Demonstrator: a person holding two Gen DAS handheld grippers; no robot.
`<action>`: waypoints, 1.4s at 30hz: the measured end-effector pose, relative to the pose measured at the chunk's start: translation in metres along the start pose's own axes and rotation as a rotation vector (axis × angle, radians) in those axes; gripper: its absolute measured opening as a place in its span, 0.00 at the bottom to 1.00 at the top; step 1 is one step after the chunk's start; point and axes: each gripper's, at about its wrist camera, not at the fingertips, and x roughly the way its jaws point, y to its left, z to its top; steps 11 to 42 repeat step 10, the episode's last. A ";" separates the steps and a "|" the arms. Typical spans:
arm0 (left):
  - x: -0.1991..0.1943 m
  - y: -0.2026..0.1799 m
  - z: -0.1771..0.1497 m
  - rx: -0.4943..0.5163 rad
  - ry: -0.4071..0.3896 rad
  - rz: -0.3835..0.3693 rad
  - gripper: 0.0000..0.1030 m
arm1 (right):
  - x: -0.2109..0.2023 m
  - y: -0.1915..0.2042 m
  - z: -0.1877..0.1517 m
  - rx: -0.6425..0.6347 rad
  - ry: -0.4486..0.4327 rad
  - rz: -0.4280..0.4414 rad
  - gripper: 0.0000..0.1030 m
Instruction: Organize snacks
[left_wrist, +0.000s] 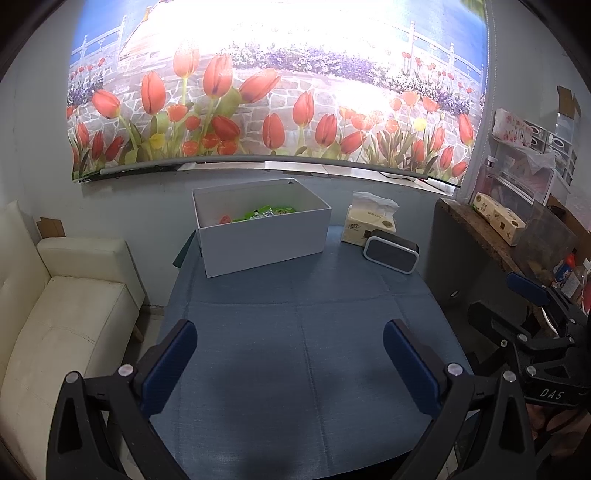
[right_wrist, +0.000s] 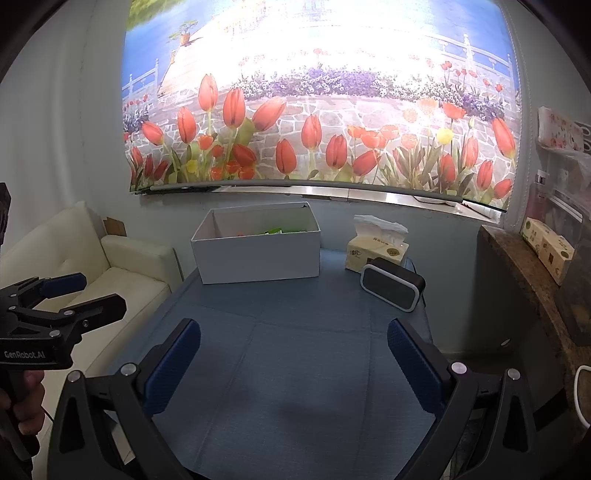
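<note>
A white open box (left_wrist: 262, 236) stands at the far side of the blue table (left_wrist: 295, 350); it also shows in the right wrist view (right_wrist: 258, 254). Green snack packets (left_wrist: 266, 213) and something orange-red (left_wrist: 224, 220) lie inside it; the green packets (right_wrist: 275, 231) barely show over the rim in the right wrist view. My left gripper (left_wrist: 290, 363) is open and empty, held above the near part of the table. My right gripper (right_wrist: 293, 363) is open and empty too, beside the left one (right_wrist: 70, 291), over the table's near right part.
A tissue pack (left_wrist: 369, 218) and a black speaker (left_wrist: 391, 254) sit at the table's far right. A cream sofa (left_wrist: 62, 314) stands to the left. A brown shelf (left_wrist: 480, 229) with a carton and clutter runs along the right. A tulip poster (left_wrist: 277, 103) hangs behind.
</note>
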 end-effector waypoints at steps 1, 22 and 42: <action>0.000 0.000 0.000 0.000 0.000 0.000 1.00 | 0.000 0.000 0.000 -0.001 0.000 0.000 1.00; -0.005 -0.001 0.002 0.009 -0.022 -0.002 1.00 | -0.002 0.000 -0.001 0.003 -0.005 0.003 1.00; -0.005 -0.001 0.002 0.009 -0.022 -0.002 1.00 | -0.002 0.000 -0.001 0.003 -0.005 0.003 1.00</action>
